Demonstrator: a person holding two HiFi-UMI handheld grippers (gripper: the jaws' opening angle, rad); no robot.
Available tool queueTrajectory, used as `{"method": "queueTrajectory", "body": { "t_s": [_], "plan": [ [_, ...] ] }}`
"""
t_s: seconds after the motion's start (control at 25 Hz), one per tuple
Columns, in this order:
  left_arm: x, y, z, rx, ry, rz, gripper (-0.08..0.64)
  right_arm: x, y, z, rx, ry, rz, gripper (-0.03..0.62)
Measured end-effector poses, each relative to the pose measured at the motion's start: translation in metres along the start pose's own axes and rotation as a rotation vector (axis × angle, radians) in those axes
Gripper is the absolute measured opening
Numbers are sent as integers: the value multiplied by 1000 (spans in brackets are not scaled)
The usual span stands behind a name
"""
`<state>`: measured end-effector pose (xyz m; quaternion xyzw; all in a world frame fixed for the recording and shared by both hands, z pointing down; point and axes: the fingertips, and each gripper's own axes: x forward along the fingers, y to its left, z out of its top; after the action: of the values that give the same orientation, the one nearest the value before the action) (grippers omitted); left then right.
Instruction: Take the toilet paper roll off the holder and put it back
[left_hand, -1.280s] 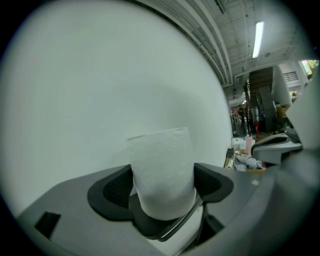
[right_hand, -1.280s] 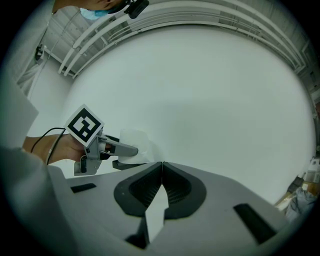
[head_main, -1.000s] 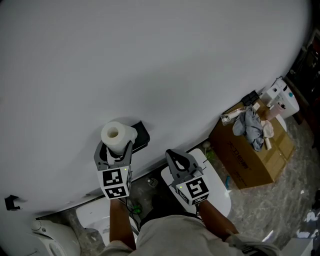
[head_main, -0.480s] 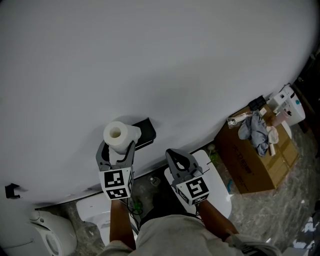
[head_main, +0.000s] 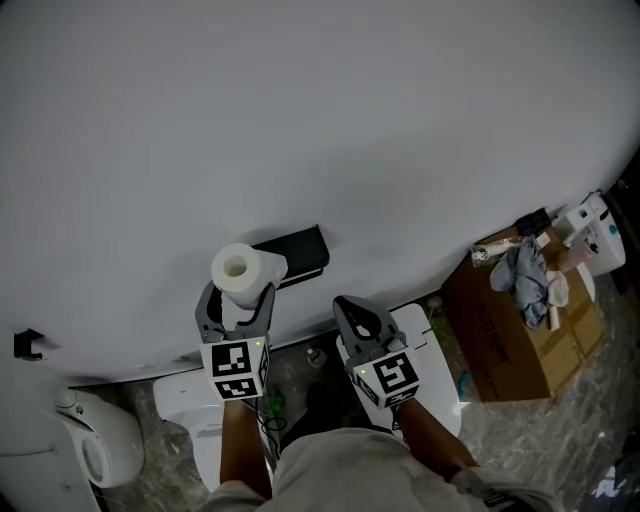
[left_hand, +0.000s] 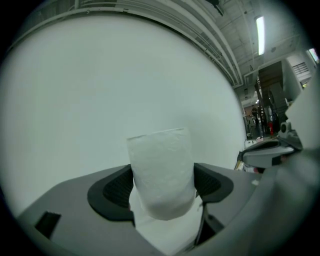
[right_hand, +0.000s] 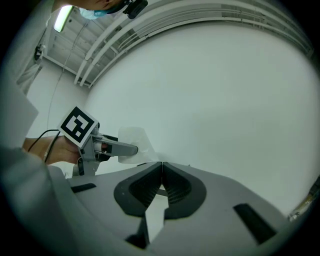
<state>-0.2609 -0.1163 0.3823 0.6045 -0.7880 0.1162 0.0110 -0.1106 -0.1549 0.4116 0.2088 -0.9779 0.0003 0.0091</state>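
A white toilet paper roll (head_main: 242, 274) (left_hand: 162, 172) is held clear of the wall by my left gripper (head_main: 237, 293), whose jaws are shut on its sides. The roll (right_hand: 134, 143) also shows from the right gripper view, left of centre. The black holder (head_main: 293, 254) sticks out from the white wall just right of the roll and carries nothing. My right gripper (head_main: 353, 310) (right_hand: 161, 168) hangs lower right of the holder, shut on nothing, jaws pressed together.
A white toilet (head_main: 430, 360) stands below my right gripper and a second white fixture (head_main: 95, 445) sits at lower left. A cardboard box (head_main: 505, 330) with a rag and small items lies at the right on the stone floor.
The left gripper with the roll has risen slightly. The view has shifted, so the holder and box sit further right and higher.
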Motion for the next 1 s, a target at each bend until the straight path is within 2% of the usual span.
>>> {"method": "queueTrajectory", "body": {
  "t_s": [0.4,1.0],
  "plan": [
    [-64,16,-11,-29,6,138,381,-12,39,4,-21,-12,128,5],
    [-185,49,-48,-83,35,367,380,-29,113,-5,-24,0,311,5]
  ]
}}
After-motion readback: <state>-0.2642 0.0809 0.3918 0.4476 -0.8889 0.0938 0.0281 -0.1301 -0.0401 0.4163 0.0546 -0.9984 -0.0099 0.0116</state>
